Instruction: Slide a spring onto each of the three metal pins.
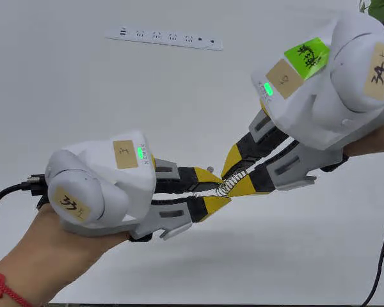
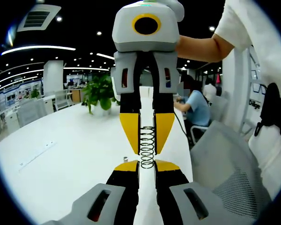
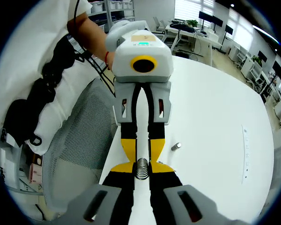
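Spring (image 2: 147, 140) is held in air over the tabletop's (image 1: 179, 96) near edge, pinched by the right gripper (image 2: 147, 151). Left gripper (image 2: 147, 165) jaws stand almost closed at its end; on what, we cannot tell. We should keep both aligned, pushing slowly.

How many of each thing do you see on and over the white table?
Hand-held grippers: 2, the left hand-held gripper and the right hand-held gripper
Spring: 1
Metal pin: 1
Power strip: 1
Total: 5
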Demonstrator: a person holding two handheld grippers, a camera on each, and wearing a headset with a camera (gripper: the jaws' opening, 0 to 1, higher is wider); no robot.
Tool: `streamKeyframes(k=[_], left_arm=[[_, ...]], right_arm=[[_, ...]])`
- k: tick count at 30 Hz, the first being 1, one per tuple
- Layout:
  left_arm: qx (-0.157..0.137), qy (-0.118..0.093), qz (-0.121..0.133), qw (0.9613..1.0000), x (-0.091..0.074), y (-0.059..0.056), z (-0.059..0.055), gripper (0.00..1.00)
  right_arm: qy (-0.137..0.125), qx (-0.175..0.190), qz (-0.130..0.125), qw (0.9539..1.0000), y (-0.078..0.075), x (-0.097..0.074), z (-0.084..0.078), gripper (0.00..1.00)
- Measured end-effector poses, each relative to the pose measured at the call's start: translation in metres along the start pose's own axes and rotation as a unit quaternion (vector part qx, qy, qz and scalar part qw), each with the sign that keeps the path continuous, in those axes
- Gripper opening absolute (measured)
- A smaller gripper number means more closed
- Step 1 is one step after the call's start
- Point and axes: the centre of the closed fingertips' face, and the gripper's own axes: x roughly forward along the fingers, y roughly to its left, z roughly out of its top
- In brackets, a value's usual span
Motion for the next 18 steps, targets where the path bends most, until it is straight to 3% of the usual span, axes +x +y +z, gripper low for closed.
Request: streamKeyframes(k=[11, 18], left_arm=[[-0.01, 0.004, 0.015, 0.9998, -0.007, 0.003, -0.006, 0.19], [-0.011, 0.01, 0.025, 0.9996, -0.016, 0.006, -0.011, 0.22]], right_arm=[[-0.004, 0.012, -0.012, 0.9999, -0.005, -0.006, -0.002, 0.12], [-0.004, 0.021, -0.026, 0.9994, -0.017, -0.01, -0.004, 0.12]])
